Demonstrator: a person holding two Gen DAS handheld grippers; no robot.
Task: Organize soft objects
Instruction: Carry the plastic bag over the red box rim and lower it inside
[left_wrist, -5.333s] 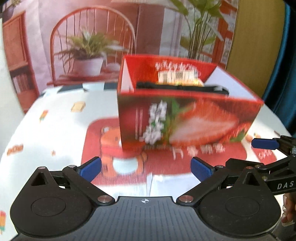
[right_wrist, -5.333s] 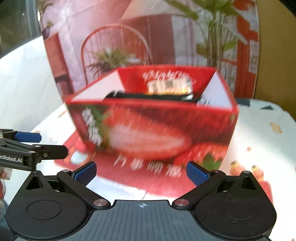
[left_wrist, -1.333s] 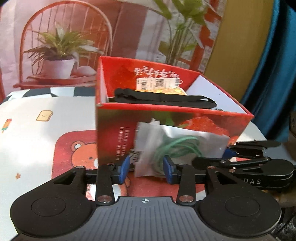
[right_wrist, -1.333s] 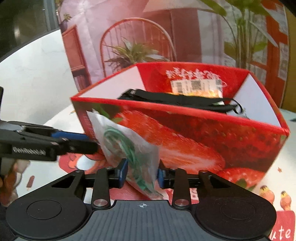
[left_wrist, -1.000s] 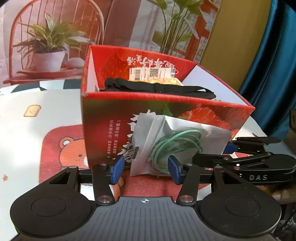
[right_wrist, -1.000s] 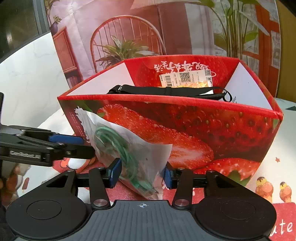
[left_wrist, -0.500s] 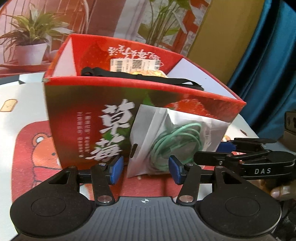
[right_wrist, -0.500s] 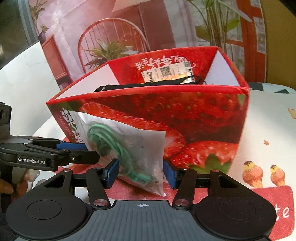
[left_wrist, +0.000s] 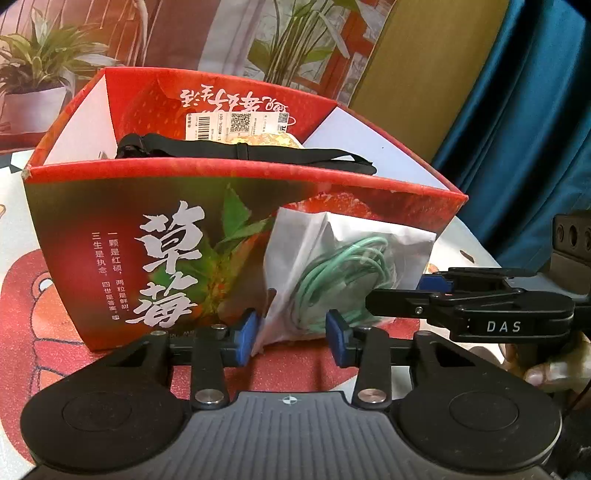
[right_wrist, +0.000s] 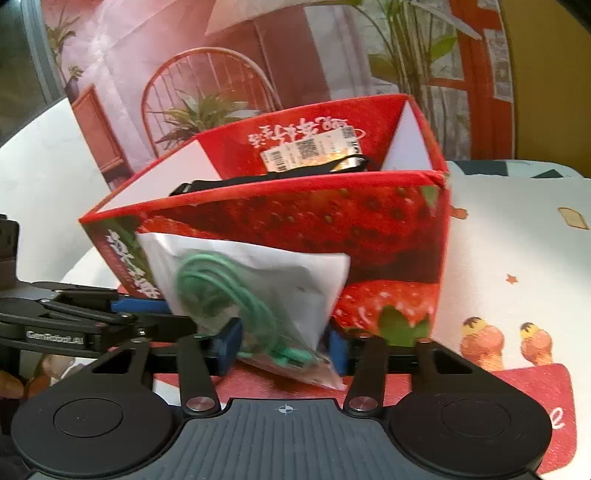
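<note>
Left wrist view first: the left gripper (left_wrist: 291, 335) has its blue fingers (left_wrist: 246, 336) on either side of the bottom edge of a clear plastic pouch with a coiled green cable inside (left_wrist: 343, 280), low centre of the frame. The fingers are closing; the left one touches the pouch's corner, but I can't tell if both pads are really biting yet. The right gripper (left_wrist: 436, 286) pokes in from the right edge and reaches the pouch's right side. The pouch hangs in front of the red strawberry-print cardboard box (left_wrist: 155, 258), below its rim, so not in yet. Inside the box, upper centre, there's a black strap (left_wrist: 243, 149) lying across, plus a yellowish packet with a barcode label (left_wrist: 236, 127) behind it. Right wrist view (a bit blurry): the right gripper's fingers are closing too, with the pouch's lower end sitting between them, bottom centre, and the left gripper coming in from the left edge. Same box, same strap and label showing over the rim. The printed cloth on the worktop (right_wrist: 517, 258) is off to the right. My guess: this is the carry-to-the-box step. Next, the pouch needs lifting over the near wall, then dropping beside the strap, without crumpling or snagging.
</note>
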